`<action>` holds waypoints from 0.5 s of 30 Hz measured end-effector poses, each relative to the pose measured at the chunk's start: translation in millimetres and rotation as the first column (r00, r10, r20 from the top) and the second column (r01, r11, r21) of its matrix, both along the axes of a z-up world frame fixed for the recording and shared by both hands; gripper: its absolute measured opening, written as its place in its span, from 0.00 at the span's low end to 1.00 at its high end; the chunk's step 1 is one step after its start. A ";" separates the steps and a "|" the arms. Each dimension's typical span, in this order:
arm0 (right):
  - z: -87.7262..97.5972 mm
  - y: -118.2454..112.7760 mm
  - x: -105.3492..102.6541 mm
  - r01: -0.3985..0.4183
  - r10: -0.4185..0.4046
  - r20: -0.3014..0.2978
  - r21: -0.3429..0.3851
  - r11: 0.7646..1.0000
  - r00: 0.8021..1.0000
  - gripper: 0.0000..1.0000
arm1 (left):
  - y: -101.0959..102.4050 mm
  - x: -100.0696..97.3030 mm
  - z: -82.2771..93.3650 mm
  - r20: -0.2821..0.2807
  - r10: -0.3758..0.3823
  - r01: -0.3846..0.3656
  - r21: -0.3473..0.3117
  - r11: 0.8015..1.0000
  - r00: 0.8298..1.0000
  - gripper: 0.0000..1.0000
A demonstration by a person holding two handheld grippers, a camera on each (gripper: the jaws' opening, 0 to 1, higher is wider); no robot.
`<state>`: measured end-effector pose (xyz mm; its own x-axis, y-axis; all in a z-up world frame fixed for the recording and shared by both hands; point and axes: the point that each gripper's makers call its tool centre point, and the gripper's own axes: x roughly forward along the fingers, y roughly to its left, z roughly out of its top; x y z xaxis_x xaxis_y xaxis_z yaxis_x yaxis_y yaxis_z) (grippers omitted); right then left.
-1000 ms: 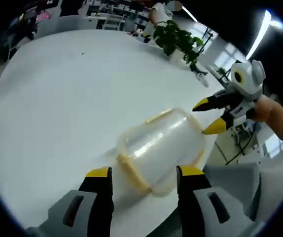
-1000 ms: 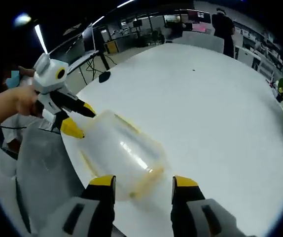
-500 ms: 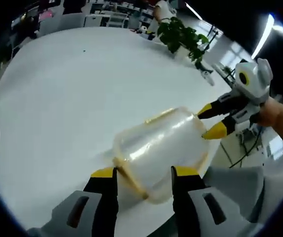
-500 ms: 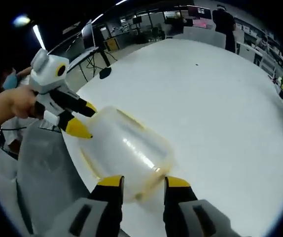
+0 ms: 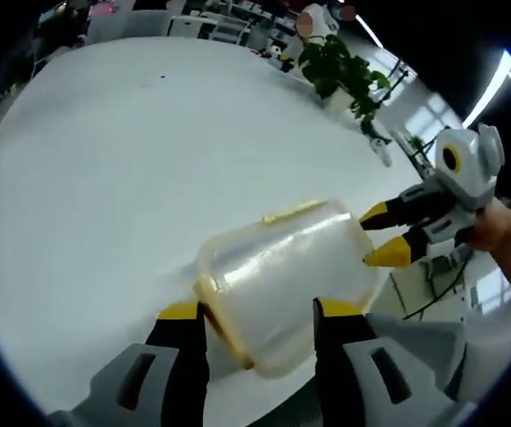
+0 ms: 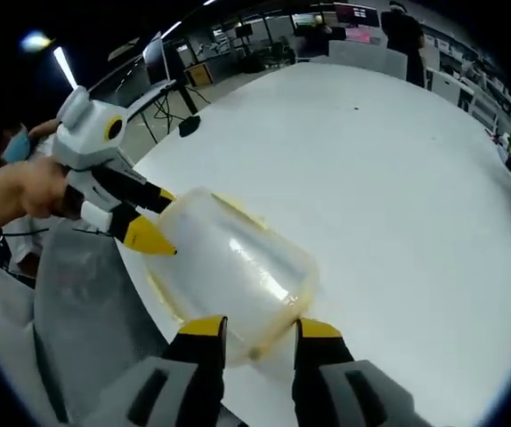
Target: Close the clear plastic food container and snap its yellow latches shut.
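No legible text, label, brand, number or sign is observed in either view; the distant screens at the far side of the room are too blurred to read.

clear container (image 5: 282, 271), yellow latches (image 5: 222, 318), white table (image 5: 104, 169)

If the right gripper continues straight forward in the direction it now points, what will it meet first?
Most likely the clear plastic food container. Its near end with the yellow rim sits directly ahead of the right gripper, about level with the jaw tips. Whether the tips already touch it is unclear, since depth is hard to judge here.
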<state>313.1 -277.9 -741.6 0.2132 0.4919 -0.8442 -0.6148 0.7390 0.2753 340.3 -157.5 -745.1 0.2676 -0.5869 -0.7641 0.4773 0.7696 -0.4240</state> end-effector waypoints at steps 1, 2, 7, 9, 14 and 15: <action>-2.1 -0.1 -0.7 0.007 -0.007 0.001 -0.002 1.000 1.000 0.26 | 0.3 -0.9 0.6 0.011 0.002 -0.002 -0.001 1.000 1.000 0.45; -1.0 -0.2 0.8 0.009 -0.009 0.002 -0.001 1.000 1.000 0.26 | 0.8 -0.3 0.8 0.009 0.005 -0.005 -0.006 1.000 1.000 0.45; -0.5 2.3 4.2 0.010 -0.010 -0.006 -0.003 1.000 1.000 0.27 | 0.4 0.6 0.0 0.007 0.005 -0.005 -0.003 1.000 1.000 0.45; -0.4 2.5 6.1 0.008 -0.008 -0.010 -0.007 1.000 1.000 0.27 | 0.4 -0.1 0.4 0.009 0.006 -0.006 -0.002 1.000 1.000 0.46; 1.5 -0.1 7.4 0.020 -0.020 -0.018 0.015 1.000 1.000 0.28 | 1.5 0.6 0.6 0.022 0.008 -0.008 -0.003 1.000 1.000 0.48; 1.4 0.4 8.4 0.027 -0.027 -0.021 0.025 0.999 0.999 0.28 | 1.7 1.1 0.7 0.023 0.009 -0.009 -0.003 1.000 1.000 0.49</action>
<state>321.5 -277.4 -740.2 0.2093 0.5076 -0.8358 -0.5887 0.7479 0.3068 341.4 -155.8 -744.4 0.2908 -0.5864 -0.7561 0.4799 0.7730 -0.4149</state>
